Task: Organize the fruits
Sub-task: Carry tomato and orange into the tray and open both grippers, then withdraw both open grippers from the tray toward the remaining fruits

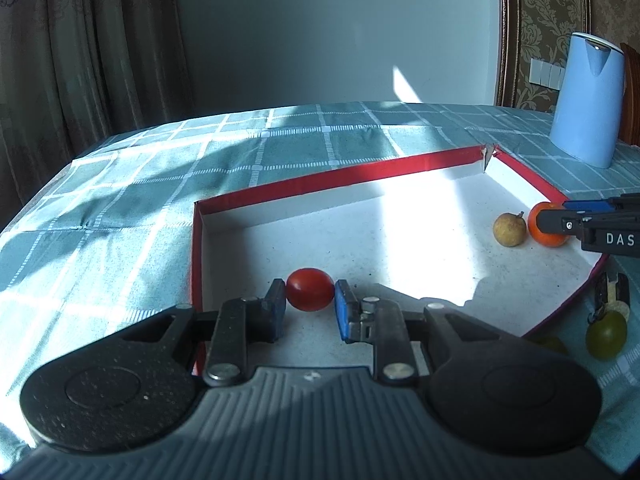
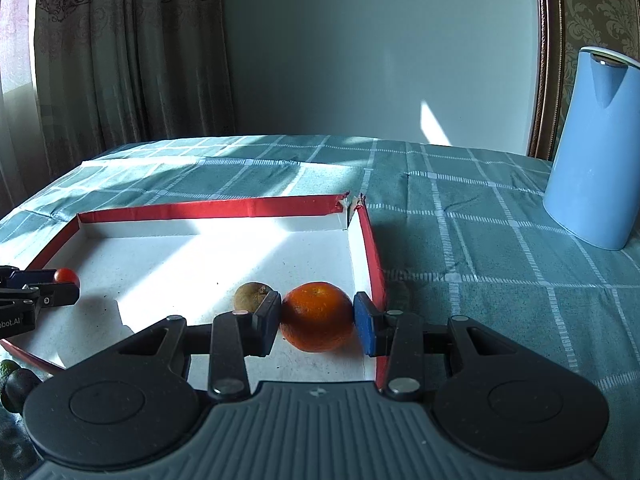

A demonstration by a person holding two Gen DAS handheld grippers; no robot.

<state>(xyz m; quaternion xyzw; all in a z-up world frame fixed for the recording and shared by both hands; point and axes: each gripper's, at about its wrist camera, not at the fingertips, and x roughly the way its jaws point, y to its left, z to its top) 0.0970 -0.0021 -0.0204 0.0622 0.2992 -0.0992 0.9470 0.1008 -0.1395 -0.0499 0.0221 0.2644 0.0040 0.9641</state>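
Observation:
My left gripper [image 1: 310, 300] is shut on a small red tomato [image 1: 310, 289], held low over the near left part of a shallow red-walled box [image 1: 340, 174] with a white floor. My right gripper [image 2: 317, 318] is shut on an orange mandarin [image 2: 316, 316] near the box's right wall [image 2: 370, 248]. A brownish round fruit [image 2: 250, 295] lies on the box floor just left of the mandarin. In the left wrist view the right gripper [image 1: 552, 214] pinches the mandarin [image 1: 538, 236] beside that brown fruit [image 1: 509, 231]. In the right wrist view the left gripper [image 2: 60, 282] shows with the tomato [image 2: 66, 275].
A green grape [image 1: 606, 334] and other small fruit lie on the checked teal tablecloth [image 1: 160, 184] outside the box's near right side. A tall light-blue jug [image 2: 596, 152] stands at the back right. Curtains and a wall lie behind the table.

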